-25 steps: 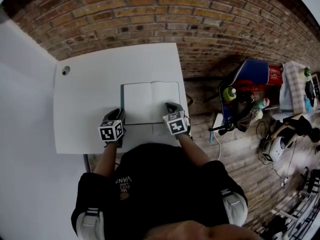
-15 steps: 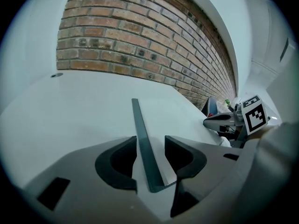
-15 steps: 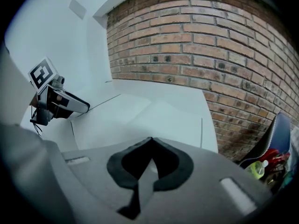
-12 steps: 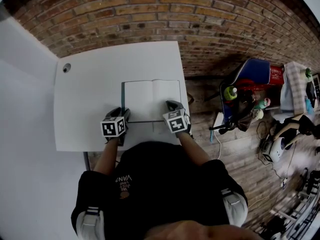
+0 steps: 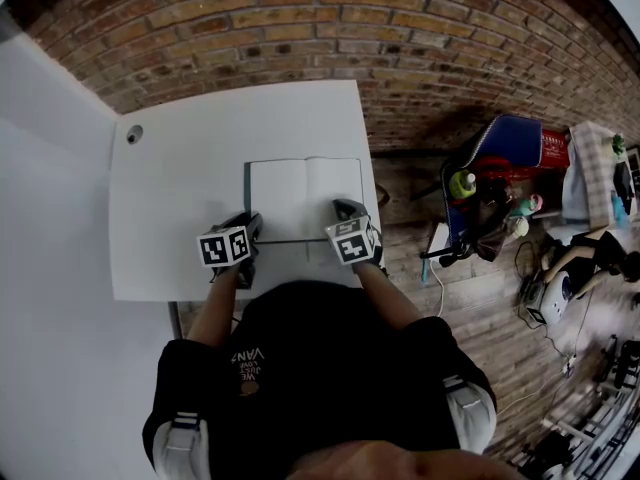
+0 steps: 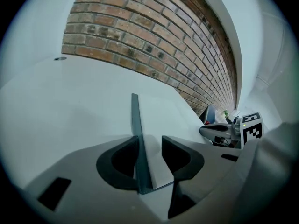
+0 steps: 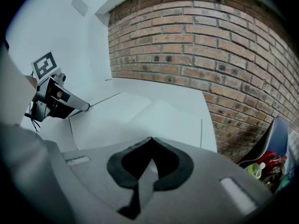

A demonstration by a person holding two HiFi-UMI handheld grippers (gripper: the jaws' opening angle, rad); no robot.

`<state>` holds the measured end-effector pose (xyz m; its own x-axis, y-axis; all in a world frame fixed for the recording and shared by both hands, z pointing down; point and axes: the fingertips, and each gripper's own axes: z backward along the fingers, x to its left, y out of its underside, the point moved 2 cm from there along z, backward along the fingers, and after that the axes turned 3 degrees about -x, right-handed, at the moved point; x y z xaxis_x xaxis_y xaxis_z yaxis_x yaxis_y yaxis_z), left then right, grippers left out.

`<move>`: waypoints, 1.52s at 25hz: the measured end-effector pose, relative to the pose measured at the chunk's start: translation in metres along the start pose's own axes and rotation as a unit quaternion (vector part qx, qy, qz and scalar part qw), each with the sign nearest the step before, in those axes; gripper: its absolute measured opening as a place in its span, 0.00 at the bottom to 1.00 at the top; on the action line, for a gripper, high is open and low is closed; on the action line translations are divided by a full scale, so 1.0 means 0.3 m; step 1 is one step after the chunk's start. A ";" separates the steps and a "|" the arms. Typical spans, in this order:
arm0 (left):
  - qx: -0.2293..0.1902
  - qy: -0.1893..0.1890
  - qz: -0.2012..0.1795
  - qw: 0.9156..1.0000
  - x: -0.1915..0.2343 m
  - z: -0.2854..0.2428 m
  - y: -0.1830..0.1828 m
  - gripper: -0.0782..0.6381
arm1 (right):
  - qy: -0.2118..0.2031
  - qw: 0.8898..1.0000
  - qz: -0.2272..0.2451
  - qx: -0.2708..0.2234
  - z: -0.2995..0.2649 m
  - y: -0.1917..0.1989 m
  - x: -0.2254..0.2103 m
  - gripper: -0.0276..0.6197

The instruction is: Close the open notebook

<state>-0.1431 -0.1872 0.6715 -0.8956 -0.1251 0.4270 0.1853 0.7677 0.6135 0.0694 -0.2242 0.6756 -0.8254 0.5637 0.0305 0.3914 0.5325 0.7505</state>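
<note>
Nearest, the left gripper's (image 6: pixel 149 141) curved black jaws stand apart, just now easing closer, with the notebook's (image 5: pixel 305 198) thin slate-grey cover edge between them. The right gripper's (image 7: pixel 150 139) jaws meet tip to tip. The notebook lies open, its pages smooth, on the matte white table (image 5: pixel 190 168) by a rough brick wall (image 5: pixel 400 38)

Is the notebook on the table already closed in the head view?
No, the notebook lies open with both blank white pages facing up.
</note>
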 end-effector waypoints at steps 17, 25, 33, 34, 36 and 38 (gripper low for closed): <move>-0.014 0.026 0.063 0.998 0.019 0.028 -0.028 0.15 | 0.000 1.000 0.002 0.001 -0.001 0.001 0.000 0.04; -0.038 0.052 0.064 0.996 -0.024 0.074 -0.064 0.15 | -0.006 1.000 -0.002 0.001 0.006 0.002 -0.005 0.04; -0.057 0.097 0.053 0.992 -0.106 0.109 -0.105 0.15 | -0.003 1.000 -0.025 0.001 0.016 0.011 -0.037 0.04; -0.059 0.102 0.051 0.992 -0.117 0.108 -0.108 0.15 | -0.001 1.000 -0.028 0.001 0.018 0.015 -0.045 0.04; -0.064 0.112 0.050 0.990 -0.138 0.108 -0.118 0.15 | 0.000 0.999 -0.032 0.001 0.018 0.021 -0.053 0.04; -0.071 0.128 0.047 0.988 -0.176 0.116 -0.138 0.15 | 0.000 0.999 -0.034 0.002 0.019 0.022 -0.054 0.04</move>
<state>-0.1177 -0.1904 0.6005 -0.7430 -0.2257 0.6301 0.3343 0.6904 0.6415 0.0878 -0.2262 0.6763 -0.8499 0.5265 -0.0211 0.3356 0.5717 0.7487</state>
